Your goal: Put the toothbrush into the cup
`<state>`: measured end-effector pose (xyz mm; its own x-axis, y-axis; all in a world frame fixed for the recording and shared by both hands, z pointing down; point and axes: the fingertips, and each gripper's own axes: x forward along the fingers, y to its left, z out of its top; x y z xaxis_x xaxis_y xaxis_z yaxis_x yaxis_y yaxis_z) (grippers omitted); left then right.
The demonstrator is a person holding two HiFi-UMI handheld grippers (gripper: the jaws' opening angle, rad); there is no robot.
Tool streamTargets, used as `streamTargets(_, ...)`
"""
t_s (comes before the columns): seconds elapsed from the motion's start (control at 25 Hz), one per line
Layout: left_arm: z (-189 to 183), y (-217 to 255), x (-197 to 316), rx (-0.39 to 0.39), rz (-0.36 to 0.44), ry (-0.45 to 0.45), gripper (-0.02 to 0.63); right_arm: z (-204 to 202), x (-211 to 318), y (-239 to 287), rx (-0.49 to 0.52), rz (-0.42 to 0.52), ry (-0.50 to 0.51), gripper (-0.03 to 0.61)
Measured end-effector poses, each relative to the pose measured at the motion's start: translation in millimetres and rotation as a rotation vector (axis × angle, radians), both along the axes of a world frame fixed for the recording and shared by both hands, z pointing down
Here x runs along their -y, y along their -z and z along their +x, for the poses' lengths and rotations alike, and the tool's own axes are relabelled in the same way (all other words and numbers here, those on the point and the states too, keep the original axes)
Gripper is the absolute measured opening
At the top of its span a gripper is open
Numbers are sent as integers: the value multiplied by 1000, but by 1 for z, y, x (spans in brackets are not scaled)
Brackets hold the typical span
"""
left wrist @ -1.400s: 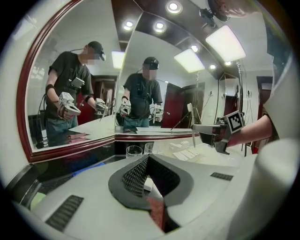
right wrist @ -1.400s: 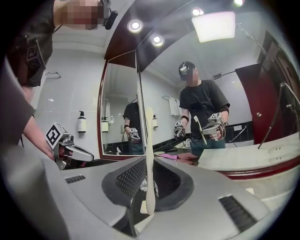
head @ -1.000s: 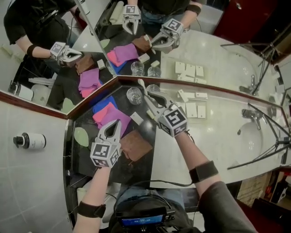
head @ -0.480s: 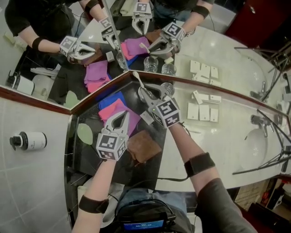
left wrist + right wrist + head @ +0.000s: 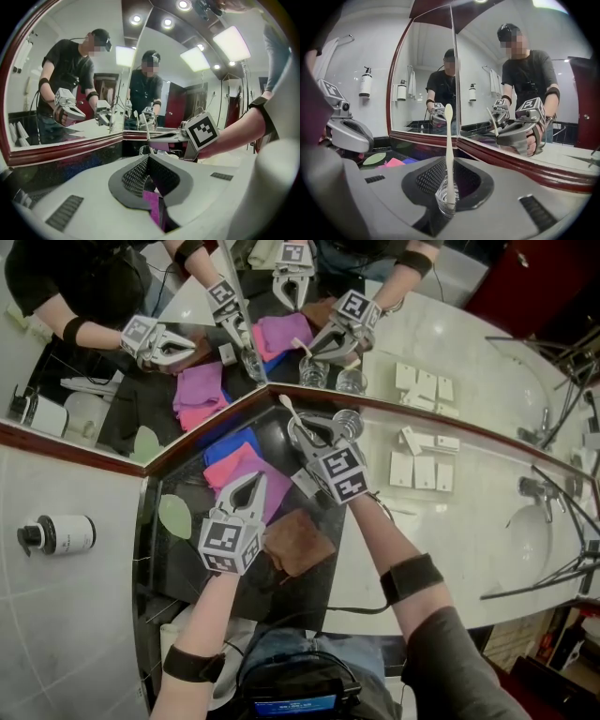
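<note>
Tight spot back there — the mirror corner (image 5: 269, 390) sits right behind the cup (image 5: 446, 201), and a second glass (image 5: 348, 419) stands just beside it on the right. Left side's crowded by the cloths (image 5: 225, 468) and the left gripper (image 5: 246, 482) hovering over them, while white blocks (image 5: 420, 470) dot the pale counter (image 5: 459, 521) — the near part of it, out toward the sink (image 5: 520, 540), is bare, open room.

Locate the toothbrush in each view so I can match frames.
Head view: toothbrush at upper centre, slanting up out of the right gripper.
Left gripper view: toothbrush at centre, a thin white stick just above the jaws.
Right gripper view: toothbrush at centre, upright between the jaws.
Shared landmark: mirror corner seam.
</note>
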<state>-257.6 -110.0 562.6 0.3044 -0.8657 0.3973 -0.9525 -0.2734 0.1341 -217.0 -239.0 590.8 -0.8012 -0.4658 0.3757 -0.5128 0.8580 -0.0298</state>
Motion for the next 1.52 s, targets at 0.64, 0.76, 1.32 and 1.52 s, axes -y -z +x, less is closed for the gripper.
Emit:
streamTargets(0.64, -13, 1, -4, -43, -1, 41, 0, 18, 0, -16, -73, -27, -65, 229)
streamTargets(0.76, -12, 4, -7, -45, -3, 43, 0, 21, -8, -6, -81, -27, -47, 225)
streamTargets(1.32, 13, 37, -23, -31, 20, 11, 0, 66, -41, 64, -42, 43, -43, 18)
streamTargets(1.52, 23, 54, -33, -34, 22, 1, 0, 100, -59, 98, -16, 58, -83, 18)
